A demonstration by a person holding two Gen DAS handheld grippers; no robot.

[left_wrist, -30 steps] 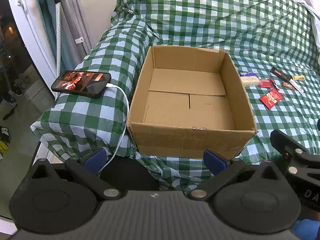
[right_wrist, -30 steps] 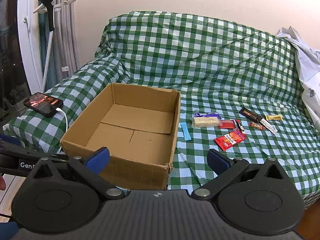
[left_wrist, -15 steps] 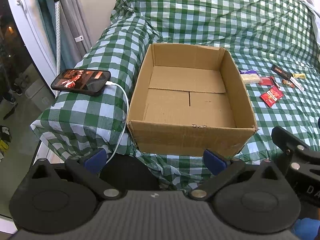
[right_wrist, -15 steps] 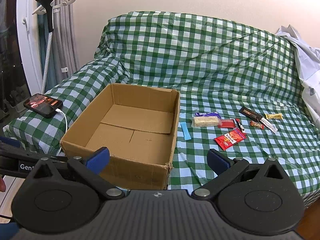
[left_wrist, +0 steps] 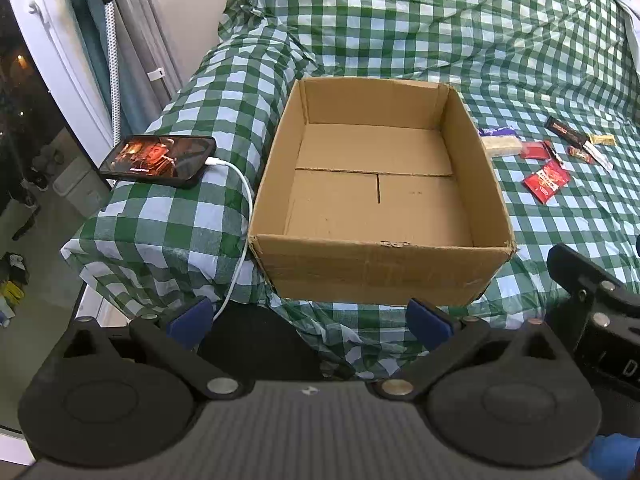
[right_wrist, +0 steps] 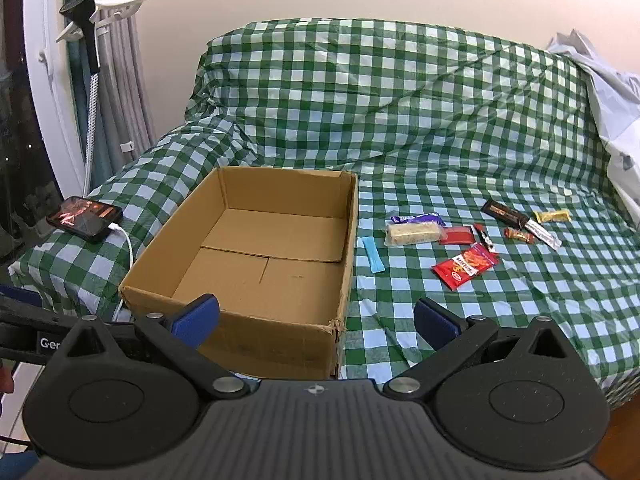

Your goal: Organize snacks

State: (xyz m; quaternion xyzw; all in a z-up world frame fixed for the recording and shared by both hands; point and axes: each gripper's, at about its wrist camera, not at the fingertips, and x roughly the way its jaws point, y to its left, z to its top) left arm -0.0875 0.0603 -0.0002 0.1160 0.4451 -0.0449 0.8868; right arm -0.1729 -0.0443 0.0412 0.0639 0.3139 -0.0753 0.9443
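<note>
An empty cardboard box (left_wrist: pixel 472 160) (right_wrist: pixel 348 240) sits on a sofa covered in green checked cloth. To its right lie several snacks: a red packet (right_wrist: pixel 466 265) (left_wrist: pixel 547 181), a pale bar in clear wrap (right_wrist: pixel 414 233) (left_wrist: pixel 502 145), a blue strip (right_wrist: pixel 373 254), a purple wrapper (right_wrist: pixel 416 219), a dark bar (right_wrist: pixel 502 213) and a yellow bar (right_wrist: pixel 554 215). My left gripper (left_wrist: pixel 310 320) hangs open in front of the box's near wall. Open too, my right gripper (right_wrist: pixel 316 320) is held before the box's right front corner. Neither holds anything.
A lit phone (left_wrist: pixel 158 160) (right_wrist: pixel 84 224) on a white cable (left_wrist: pixel 240 232) rests on the left sofa arm. Curtains and a glass door (left_wrist: pixel 48 80) stand at the left. A pale cloth (right_wrist: pixel 612 112) is heaped at the sofa's right end.
The left wrist view has risen slightly, so the box appears a little lower and more of its floor shows. The right view is almost unchanged.
</note>
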